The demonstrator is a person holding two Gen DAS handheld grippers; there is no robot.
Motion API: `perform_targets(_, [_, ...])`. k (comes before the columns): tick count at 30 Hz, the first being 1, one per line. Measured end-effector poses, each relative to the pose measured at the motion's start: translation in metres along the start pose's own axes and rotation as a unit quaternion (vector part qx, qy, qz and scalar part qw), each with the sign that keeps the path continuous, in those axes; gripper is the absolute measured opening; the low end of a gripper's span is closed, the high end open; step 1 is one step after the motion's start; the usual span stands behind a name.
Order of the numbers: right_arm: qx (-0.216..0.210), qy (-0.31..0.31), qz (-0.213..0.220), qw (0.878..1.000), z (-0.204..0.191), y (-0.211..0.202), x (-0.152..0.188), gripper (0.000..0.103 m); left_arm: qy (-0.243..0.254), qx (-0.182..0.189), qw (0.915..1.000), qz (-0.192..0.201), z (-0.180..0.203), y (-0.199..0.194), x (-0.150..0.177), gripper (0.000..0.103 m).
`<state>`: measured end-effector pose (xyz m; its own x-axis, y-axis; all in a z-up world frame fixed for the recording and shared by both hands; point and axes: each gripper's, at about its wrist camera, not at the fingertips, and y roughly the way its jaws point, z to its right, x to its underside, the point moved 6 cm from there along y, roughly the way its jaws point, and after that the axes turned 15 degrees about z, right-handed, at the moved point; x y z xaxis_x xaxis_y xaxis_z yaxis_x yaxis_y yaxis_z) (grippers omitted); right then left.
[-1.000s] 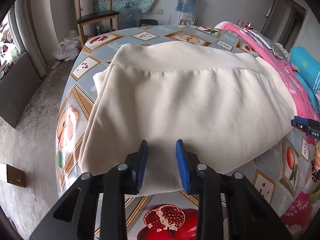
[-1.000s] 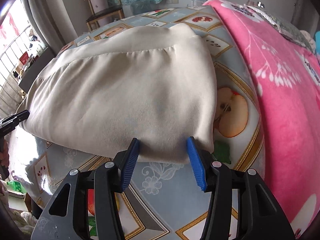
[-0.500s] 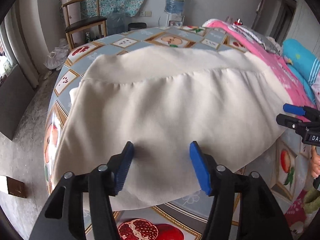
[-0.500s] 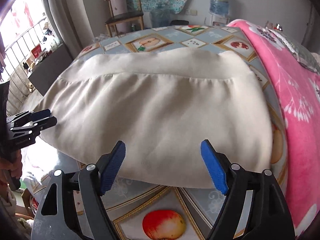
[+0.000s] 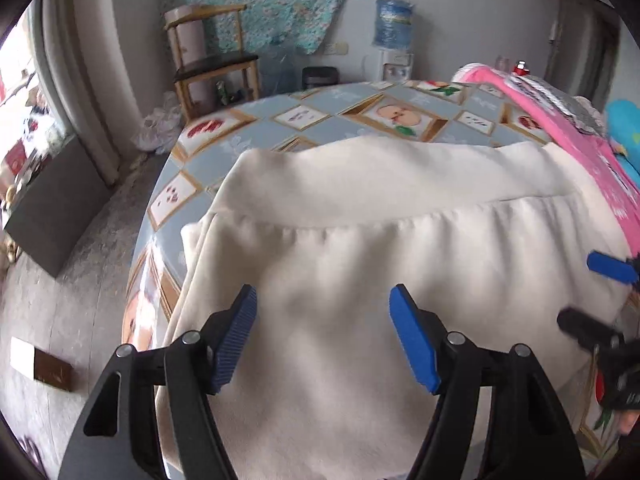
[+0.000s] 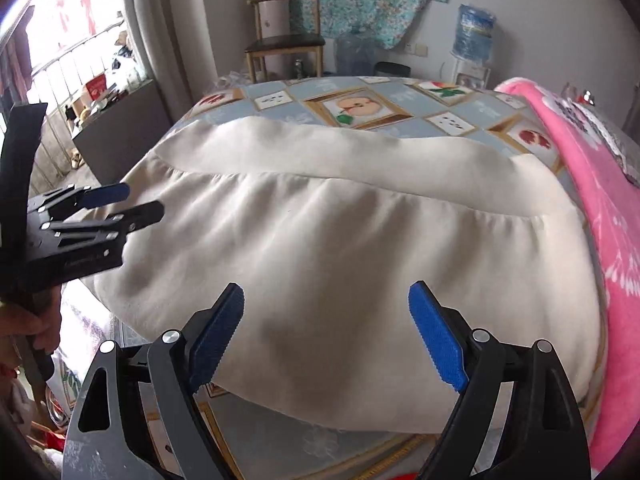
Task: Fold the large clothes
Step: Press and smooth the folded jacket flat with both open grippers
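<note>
A large cream garment (image 5: 400, 240) lies folded on the table with the fruit-print cloth (image 5: 320, 120); a seam band runs across its far side. It also shows in the right wrist view (image 6: 340, 220). My left gripper (image 5: 324, 320) is open and empty, above the garment's near edge. My right gripper (image 6: 326, 320) is open and empty, above the garment's near edge too. The left gripper shows at the left of the right wrist view (image 6: 132, 200). The right gripper shows at the right edge of the left wrist view (image 5: 592, 296).
A pink flowered blanket (image 6: 600, 200) lies along the garment's right side, with a blue cushion (image 5: 624, 132) beyond. A wooden chair (image 5: 216, 60), a water dispenser (image 5: 394, 40) and a dark bin (image 5: 320, 78) stand at the far wall. Floor lies left of the table.
Both grippers opened wider and lifted back from the garment's near edge. The garment stays flat on the table.
</note>
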<state>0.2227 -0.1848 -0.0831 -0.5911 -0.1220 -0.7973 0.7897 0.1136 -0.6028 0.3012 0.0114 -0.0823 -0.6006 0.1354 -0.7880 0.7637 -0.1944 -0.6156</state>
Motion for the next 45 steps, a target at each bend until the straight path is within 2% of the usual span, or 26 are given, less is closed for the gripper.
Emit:
perform_targets(1, [0.007,-0.010,-0.018,1.000,-0.004,0.011,0.010,0.081,-0.024,0.004,0.9996,-0.013,-0.007,0.007,0.005,0.068])
perform_targets(2, [0.013,-0.017,-0.015,1.000,-0.008,0.012,0.014,0.082,-0.040,0.009,0.9991,-0.008,-0.011,0.008,0.006,0.069])
perform_targets(5, [-0.004,-0.013,-0.022,1.000,0.001,0.004,0.004,0.079,-0.037,0.022,0.9990,-0.007,-0.011,0.004,-0.003,0.069])
perform_targets(7, [0.000,-0.004,0.008,1.000,0.021,-0.005,-0.022,0.079,-0.040,0.032,0.9986,0.016,-0.011,0.001,-0.021,0.069])
perform_targets(9, [0.024,0.006,0.033,0.999,0.048,-0.005,-0.048,0.081,-0.036,0.032,0.9985,0.026,-0.010,0.007,-0.042,0.069])
perform_targets(11, [0.054,0.025,0.043,0.997,0.079,0.006,-0.069,0.082,-0.038,0.035,0.9985,0.022,-0.009,0.022,-0.057,0.069])
perform_targets(13, [0.087,0.055,0.031,0.994,0.116,0.029,-0.079,0.082,-0.046,0.024,0.9986,-0.003,-0.011,0.047,-0.061,0.069])
perform_targets(16, [0.106,0.099,-0.016,0.989,0.161,0.066,-0.068,0.082,-0.060,0.007,0.9973,-0.042,-0.015,0.074,-0.048,0.069])
perform_targets(18, [0.084,0.128,-0.034,0.988,0.172,0.078,-0.054,0.085,-0.043,0.000,0.9986,-0.031,-0.011,0.074,-0.046,0.069])
perform_targets(22, [0.091,0.117,-0.010,0.989,0.171,0.055,-0.061,0.084,-0.042,0.004,0.9988,-0.025,-0.011,0.062,-0.050,0.069])
perform_targets(26, [0.095,0.156,0.026,0.983,0.185,0.020,-0.059,0.085,-0.049,0.008,0.9987,-0.001,-0.017,0.044,-0.059,0.069])
perform_targets(27, [0.102,0.167,0.022,0.980,0.191,0.018,-0.054,0.085,-0.054,0.006,0.9985,-0.009,-0.019,0.046,-0.057,0.069])
perform_targets(29, [0.109,0.195,-0.015,0.974,0.205,0.032,-0.034,0.085,-0.063,-0.005,0.9971,-0.042,-0.025,0.057,-0.045,0.069])
perform_targets(30, [0.103,0.202,-0.022,0.974,0.206,0.035,-0.026,0.085,-0.063,-0.005,0.9967,-0.051,-0.026,0.061,-0.040,0.069])
perform_targets(31, [0.103,0.196,-0.018,0.975,0.204,0.033,-0.024,0.085,-0.055,-0.008,0.9977,-0.039,-0.025,0.059,-0.040,0.069])
perform_targets(34, [0.102,0.188,-0.004,0.977,0.190,0.008,-0.027,0.085,-0.050,-0.015,0.9979,-0.039,-0.020,0.046,-0.041,0.069])
perform_targets(37, [0.093,0.181,0.019,0.979,0.167,-0.026,-0.021,0.085,-0.047,-0.001,0.9988,-0.009,-0.014,0.010,-0.044,0.069])
perform_targets(40, [0.079,0.168,0.017,0.982,0.137,-0.046,-0.003,0.086,-0.019,0.013,0.9997,0.002,0.001,-0.024,-0.027,0.069])
perform_targets(43, [0.098,0.144,-0.008,0.985,0.116,-0.039,0.022,0.088,0.001,0.022,0.9997,-0.009,0.016,-0.038,0.003,0.069])
perform_targets(45, [0.132,0.106,-0.023,0.985,0.108,-0.027,0.035,0.089,0.015,0.011,0.9994,-0.031,0.020,-0.032,0.024,0.069])
